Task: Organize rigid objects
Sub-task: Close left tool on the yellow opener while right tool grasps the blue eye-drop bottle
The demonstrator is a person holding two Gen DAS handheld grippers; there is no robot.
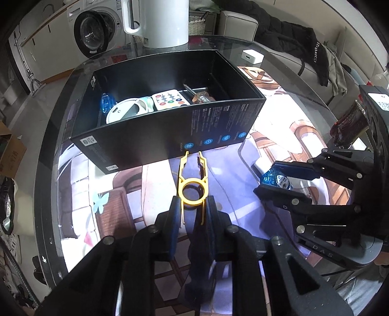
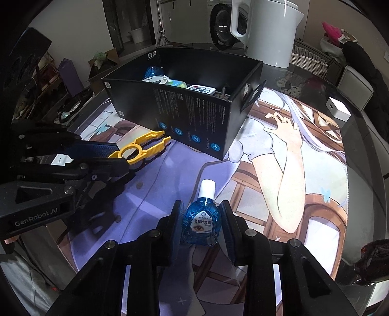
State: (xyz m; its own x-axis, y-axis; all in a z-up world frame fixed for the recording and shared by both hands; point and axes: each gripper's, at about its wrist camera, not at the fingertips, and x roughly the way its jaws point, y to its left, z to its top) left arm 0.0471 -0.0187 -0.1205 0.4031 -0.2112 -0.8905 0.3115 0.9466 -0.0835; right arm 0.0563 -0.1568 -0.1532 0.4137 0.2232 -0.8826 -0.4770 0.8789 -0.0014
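My left gripper (image 1: 193, 203) is shut on a yellow plastic puller tool (image 1: 192, 179), its prongs pointing at the near wall of the open black box (image 1: 170, 131). The tool also shows in the right wrist view (image 2: 139, 148), held just in front of the box (image 2: 194, 114). My right gripper (image 2: 201, 218) is shut on a blue eye-drop bottle (image 2: 201, 218) with a white cap, above the printed mat. That bottle shows at the right of the left wrist view (image 1: 276, 179). The box holds a remote (image 1: 170, 99), a white round device (image 1: 124, 112), another blue bottle (image 1: 106, 104) and a screwdriver (image 1: 201, 96).
A white kettle (image 1: 158, 21) stands behind the box on the round glass table (image 1: 48, 150). A small white charger (image 1: 252, 56) lies at the far right of the table. A dark red object (image 2: 374, 262) sits at the right edge. A washing machine (image 1: 97, 26) is beyond.
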